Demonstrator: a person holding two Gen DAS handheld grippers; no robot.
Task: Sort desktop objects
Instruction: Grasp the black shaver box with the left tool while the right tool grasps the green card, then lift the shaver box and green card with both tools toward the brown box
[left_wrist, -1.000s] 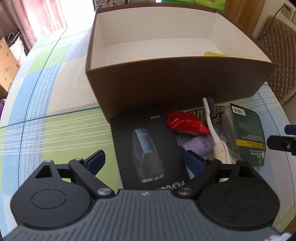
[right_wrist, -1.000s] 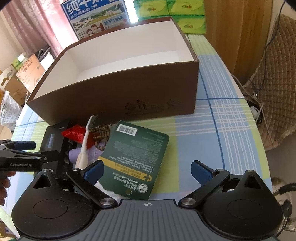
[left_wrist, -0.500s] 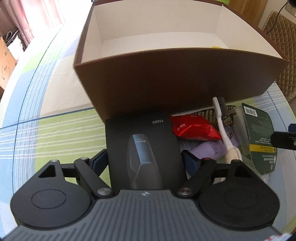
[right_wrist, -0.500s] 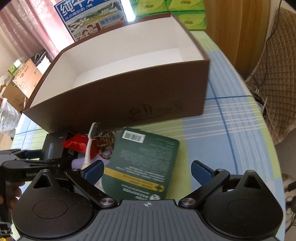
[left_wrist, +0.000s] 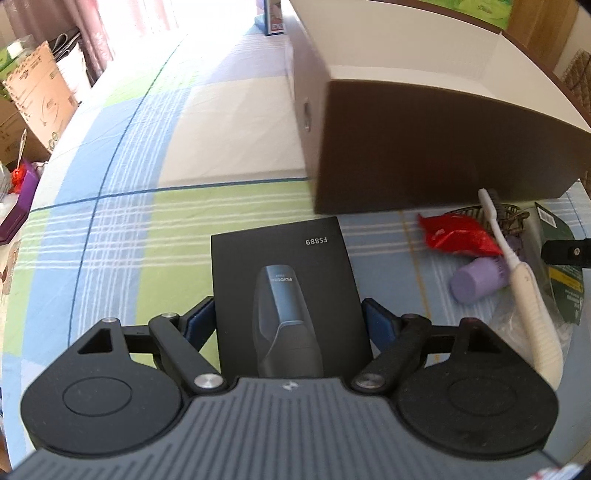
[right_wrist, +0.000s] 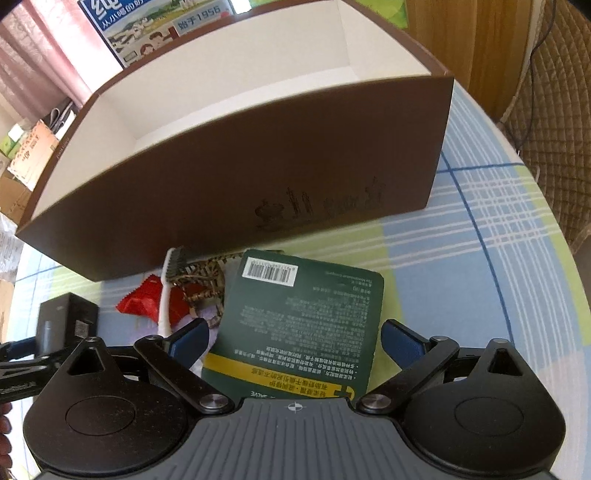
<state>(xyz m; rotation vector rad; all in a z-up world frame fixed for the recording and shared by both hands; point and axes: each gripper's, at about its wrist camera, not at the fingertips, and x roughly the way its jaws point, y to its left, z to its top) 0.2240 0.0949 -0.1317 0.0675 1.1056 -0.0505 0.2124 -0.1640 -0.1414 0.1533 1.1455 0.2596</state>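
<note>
Jaws of left gripper (left_wrist: 290, 319) astride black box (left_wrist: 284, 280), contact unclear.

The flat black cardboard box (left_wrist: 284, 291) with a shaver pictured on its lid carries the white code "FS889", printed upside down toward its 1 o'clock corner; small lettering on the pictured shaver looks like "FLYCO" but is too fine to be sure. The dark green card package (right_wrist: 299, 317) bears a white barcode sticker at its 11 o'clock corner, rows of small inverted Chinese print, and a yellow band of Chinese characters at 6 o'clock, none of it legible. The blue illustrated poster (right_wrist: 155, 26) behind the big brown open cardboard box (right_wrist: 258, 177) shows "1956" after white Chinese characters. An embossed mark on the brown box's front wall cannot be read.
</note>
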